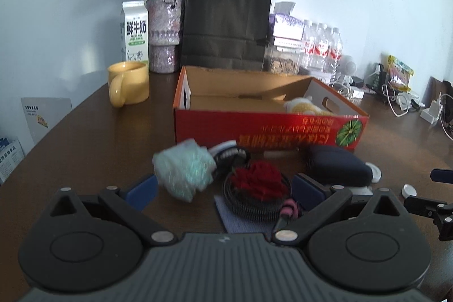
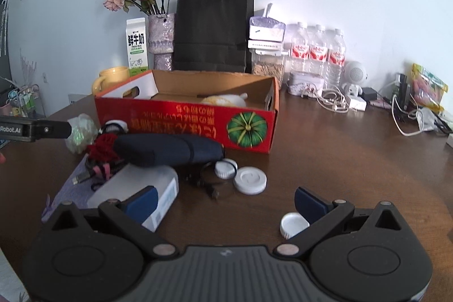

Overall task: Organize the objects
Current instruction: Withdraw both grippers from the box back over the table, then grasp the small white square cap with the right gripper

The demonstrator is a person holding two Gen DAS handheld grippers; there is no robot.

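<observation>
Left gripper [image 1: 223, 187] held low and level over the dark wooden tabletop [image 1: 93, 137], fingers spread wide, nothing between the pads; a red yarn pompom [image 1: 259, 180] on a black coiled cable [image 1: 254, 203] lies in the gap. Right gripper [image 2: 225, 203] likewise level, fingers wide and empty. One red cardboard box [image 2: 187, 120], open, sits mid-table with one pale plush toy [image 2: 226, 99] inside. Before it: one navy zip pouch [image 2: 167, 149], three white round caps [image 2: 249, 179], one white rectangular carton [image 2: 136, 188].
</observation>
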